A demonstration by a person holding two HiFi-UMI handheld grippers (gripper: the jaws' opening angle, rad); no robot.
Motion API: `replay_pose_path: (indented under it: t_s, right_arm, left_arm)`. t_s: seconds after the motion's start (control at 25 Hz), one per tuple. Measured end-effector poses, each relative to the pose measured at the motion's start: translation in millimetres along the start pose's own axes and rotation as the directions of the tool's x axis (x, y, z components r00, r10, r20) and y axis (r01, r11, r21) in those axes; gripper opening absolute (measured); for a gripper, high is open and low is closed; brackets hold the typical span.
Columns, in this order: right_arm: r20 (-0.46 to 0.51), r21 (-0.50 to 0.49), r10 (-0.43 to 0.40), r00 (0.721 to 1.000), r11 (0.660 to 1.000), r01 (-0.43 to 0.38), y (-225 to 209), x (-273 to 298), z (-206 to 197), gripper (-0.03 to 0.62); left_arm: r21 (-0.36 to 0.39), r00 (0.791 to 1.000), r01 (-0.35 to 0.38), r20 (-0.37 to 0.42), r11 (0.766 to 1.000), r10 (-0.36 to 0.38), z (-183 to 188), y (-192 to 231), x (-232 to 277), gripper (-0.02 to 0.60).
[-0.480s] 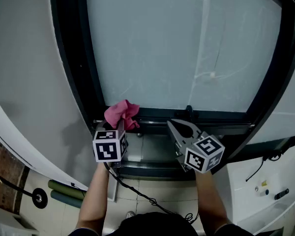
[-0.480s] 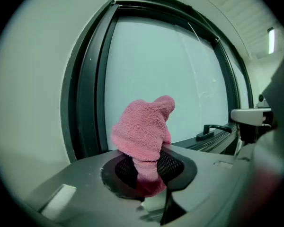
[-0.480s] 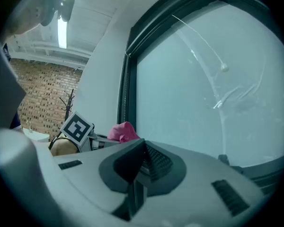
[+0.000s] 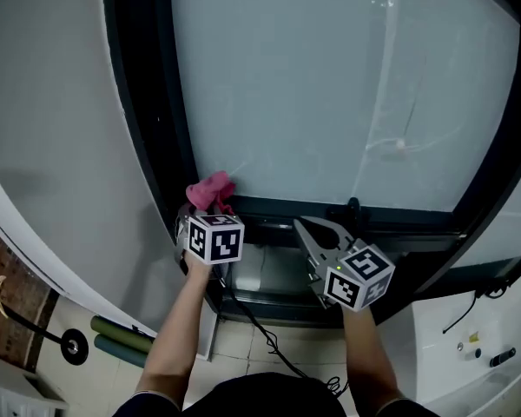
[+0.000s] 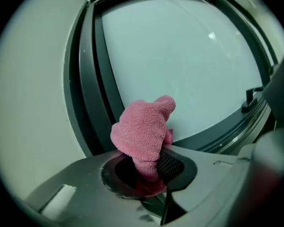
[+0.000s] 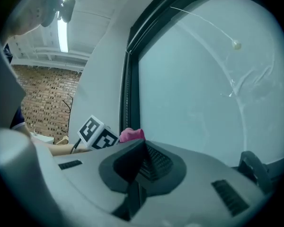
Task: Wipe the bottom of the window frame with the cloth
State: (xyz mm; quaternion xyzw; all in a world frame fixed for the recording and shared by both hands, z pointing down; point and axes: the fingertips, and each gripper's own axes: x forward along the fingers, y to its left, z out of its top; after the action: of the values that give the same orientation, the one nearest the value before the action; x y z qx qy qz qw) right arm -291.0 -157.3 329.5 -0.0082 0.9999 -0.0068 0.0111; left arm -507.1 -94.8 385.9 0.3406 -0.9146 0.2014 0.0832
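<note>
A pink cloth (image 4: pixel 209 191) sits bunched in my left gripper (image 4: pixel 201 212), which is shut on it at the lower left corner of the dark window frame (image 4: pixel 391 211). In the left gripper view the cloth (image 5: pixel 144 134) sticks up from between the jaws, close to the glass and the frame's corner. My right gripper (image 4: pixel 315 229) hovers just below the bottom frame rail, right of the left one, shut with nothing in it. The right gripper view shows its closed jaws (image 6: pixel 144 162), with the cloth (image 6: pixel 132 135) and the left gripper's marker cube (image 6: pixel 97 133) beyond.
Frosted window glass (image 4: pixel 330 85) fills the frame. A black handle knob (image 4: pixel 353 206) stands on the bottom rail to the right. A grey wall (image 4: pixel 52 129) lies left of the frame. Below are a metal sill (image 4: pixel 278 276), a cable (image 4: pixel 260 337), and white equipment (image 4: pixel 486 354) at lower right.
The left gripper with the cloth has moved up and forward into the frame's lower left corner. The right gripper has stayed nearly in place.
</note>
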Motion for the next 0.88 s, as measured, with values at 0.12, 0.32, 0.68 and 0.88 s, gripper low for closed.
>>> replay_pose_path:
  t_s: [0.12, 0.32, 0.68, 0.88]
  right_arm:
    - [-0.002, -0.003, 0.002, 1.000, 1.000, -0.002, -1.2, 1.1, -1.3, 0.000]
    - [0.002, 0.000, -0.013, 1.000, 1.000, 0.013, -10.1, -3.6, -0.9, 0.000]
    - [-0.014, 0.006, -0.048, 0.999, 0.999, 0.048, -21.8, -20.9, -3.4, 0.000]
    - [-0.018, 0.003, -0.070, 0.997, 0.998, 0.070, -27.8, -34.5, -2.0, 0.000]
  left_arm:
    - [0.026, 0.996, -0.045, -0.077, 0.999, 0.047, -19.9, 1.6, 16.8, 0.083]
    - [0.008, 0.990, -0.030, -0.135, 1.000, 0.030, -29.5, -3.8, 31.1, 0.083]
    - [0.043, 0.986, 0.049, -0.162, 0.998, -0.041, -25.6, -17.8, 35.9, 0.081]
    - [0.052, 0.980, 0.143, -0.149, 0.988, -0.134, -15.3, -54.2, 29.8, 0.081]
